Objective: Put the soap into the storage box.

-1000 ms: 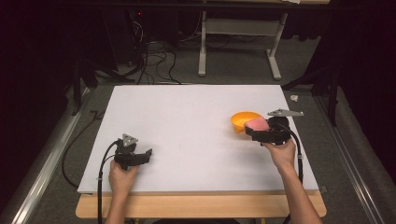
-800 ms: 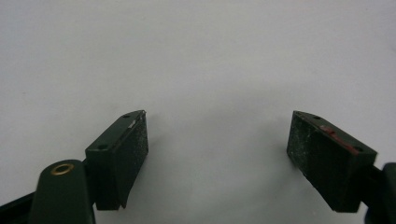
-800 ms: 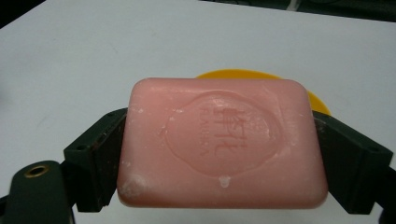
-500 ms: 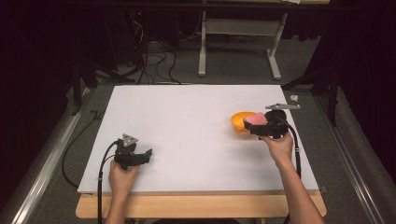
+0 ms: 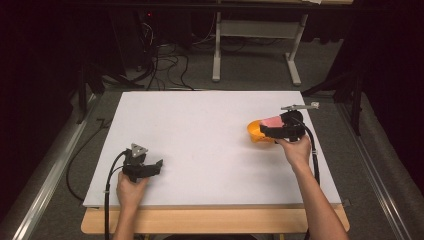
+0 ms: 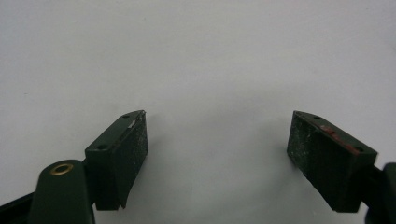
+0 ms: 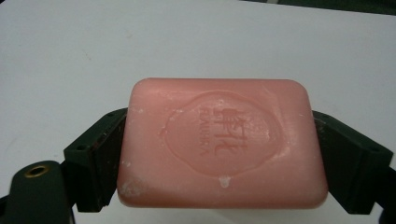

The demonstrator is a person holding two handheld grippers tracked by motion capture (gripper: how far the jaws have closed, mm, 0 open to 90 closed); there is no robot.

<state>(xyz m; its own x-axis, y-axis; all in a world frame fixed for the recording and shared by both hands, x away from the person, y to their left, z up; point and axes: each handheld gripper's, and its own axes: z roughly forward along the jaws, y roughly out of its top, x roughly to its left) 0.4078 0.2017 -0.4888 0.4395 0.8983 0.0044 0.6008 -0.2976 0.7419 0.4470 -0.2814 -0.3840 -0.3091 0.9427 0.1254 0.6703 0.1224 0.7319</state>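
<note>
At the lower left of the high view, nearest the table's front edge, a hand holds the left gripper (image 5: 156, 165) low over the white table top (image 5: 200, 130). Its jaws stand wide apart with nothing between them. The left gripper view shows the same: the two black pads (image 6: 130, 149) sit at the lower left and lower right of the frame, and bare white surface lies between them. A black cable (image 5: 107, 185) trails from this gripper down past the forearm toward the bottom edge of the frame.

Farther back, at the right middle of the high view, the other hand holds the right gripper (image 5: 272, 127), with its jaws pointing toward the left of the frame. They are clamped on a pink bar of soap (image 5: 273, 121). In the right gripper view the soap (image 7: 222, 140) fills the centre of the frame, gripped by its two short ends, one pad on each side, with its stamped face turned up toward the camera.

Just beside the soap, on its left and partly under it in the high view, an orange dish (image 5: 256, 132) sits on the table top. Whether the soap touches the dish cannot be told.

Beyond the table's far edge, at the top of the high view, grey floor, dark cables and a white frame stand (image 5: 255, 47) show.
</note>
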